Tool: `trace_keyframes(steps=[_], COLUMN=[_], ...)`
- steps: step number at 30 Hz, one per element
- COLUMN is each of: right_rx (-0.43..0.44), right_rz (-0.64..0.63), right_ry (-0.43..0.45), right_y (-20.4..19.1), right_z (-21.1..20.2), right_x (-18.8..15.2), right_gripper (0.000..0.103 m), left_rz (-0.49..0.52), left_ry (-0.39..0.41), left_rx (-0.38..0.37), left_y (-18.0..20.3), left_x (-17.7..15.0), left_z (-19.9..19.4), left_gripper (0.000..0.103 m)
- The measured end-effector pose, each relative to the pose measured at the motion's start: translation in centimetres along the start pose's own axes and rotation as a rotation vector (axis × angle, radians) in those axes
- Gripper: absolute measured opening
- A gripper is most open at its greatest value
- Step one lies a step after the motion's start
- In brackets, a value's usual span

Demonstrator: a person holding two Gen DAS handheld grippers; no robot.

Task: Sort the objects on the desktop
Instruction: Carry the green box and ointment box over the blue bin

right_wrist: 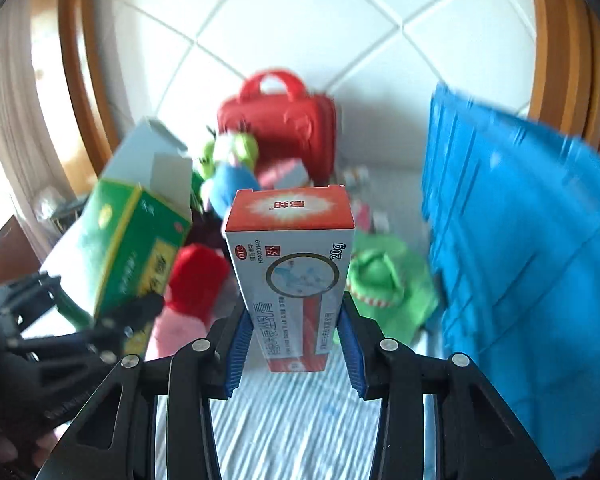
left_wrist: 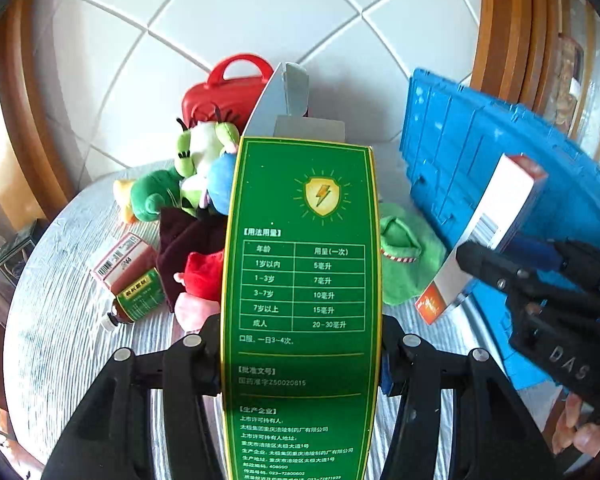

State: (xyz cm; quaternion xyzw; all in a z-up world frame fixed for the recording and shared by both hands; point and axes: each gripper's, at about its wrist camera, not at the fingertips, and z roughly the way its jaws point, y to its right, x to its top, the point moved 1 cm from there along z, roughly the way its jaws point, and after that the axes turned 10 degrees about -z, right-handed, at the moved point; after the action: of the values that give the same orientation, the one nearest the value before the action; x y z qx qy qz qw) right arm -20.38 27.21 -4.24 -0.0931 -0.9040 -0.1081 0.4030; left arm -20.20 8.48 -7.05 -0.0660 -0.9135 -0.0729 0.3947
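1. The left gripper (left_wrist: 300,344) pinches the green box (left_wrist: 300,280) by its two long sides; the box is lifted above the table (left_wrist: 60,320), its top flaps open and grey inside; its printed dosage panel faces the left camera.
2. The right gripper (right_wrist: 294,344) pinches the white box (right_wrist: 296,280) between its blue pads (right_wrist: 238,354); the red end of that box points away from the camera, toward the red case (right_wrist: 284,128).
3. Taking the red case as the mark: it stands at the far edge of the table against the tiled wall (left_wrist: 260,12), handle up.
4. Just in front of the case lies a heap of plush toys (left_wrist: 196,168), green, white, blue and red; a dark cloth (left_wrist: 184,248) lies among them.
5. Nearer than the case and to its left, a brown bottle (left_wrist: 134,300) lies on its side touching a small carton (left_wrist: 120,260).
6. To the right of the case a blue crate (left_wrist: 480,160) stands tilted; a green cloth toy (left_wrist: 404,248) lies between the crate and the heap.
7. From the right camera the green box (right_wrist: 140,248) hangs left of the case, the left gripper (right_wrist: 112,332) clamped on its lower end; that view is blurred, so the small items beside the case are perhaps more cartons.
8. From the left camera the white box (left_wrist: 496,220) hangs in front of the crate, held slantwise by the right gripper (left_wrist: 500,264).
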Motion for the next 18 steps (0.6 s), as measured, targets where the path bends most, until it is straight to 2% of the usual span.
trace_keyframes(steps=[5, 9, 13, 18], right_rx=[-0.041, -0.085, -0.134, -0.197], right_rz=[0.003, 0.013, 0.036, 0.102], right_ry=[0.072, 0.131, 0.187, 0.261], right_y=[-0.4, 0.6, 3.0, 8.6], right_z=[-5.3, -9.2, -13.1, -17.8], right_x=[1.3, 2.1, 2.4, 1.2], right_gripper=[0.041, 0.041, 0.041, 0.041], left_rz=[-0.001, 0.008, 0.036, 0.080], left_ry=[0.063, 0.107, 0.171, 0.238], left_rx=[-0.046, -0.080, -0.123, -0.158], left_y=[0.2, 2.3, 5.8, 12.2], left_x=[0.7, 1.3, 1.9, 2.6], left_z=[-3.8, -6.5, -8.9, -10.9], left_gripper=[0.052, 0.053, 0.053, 0.053])
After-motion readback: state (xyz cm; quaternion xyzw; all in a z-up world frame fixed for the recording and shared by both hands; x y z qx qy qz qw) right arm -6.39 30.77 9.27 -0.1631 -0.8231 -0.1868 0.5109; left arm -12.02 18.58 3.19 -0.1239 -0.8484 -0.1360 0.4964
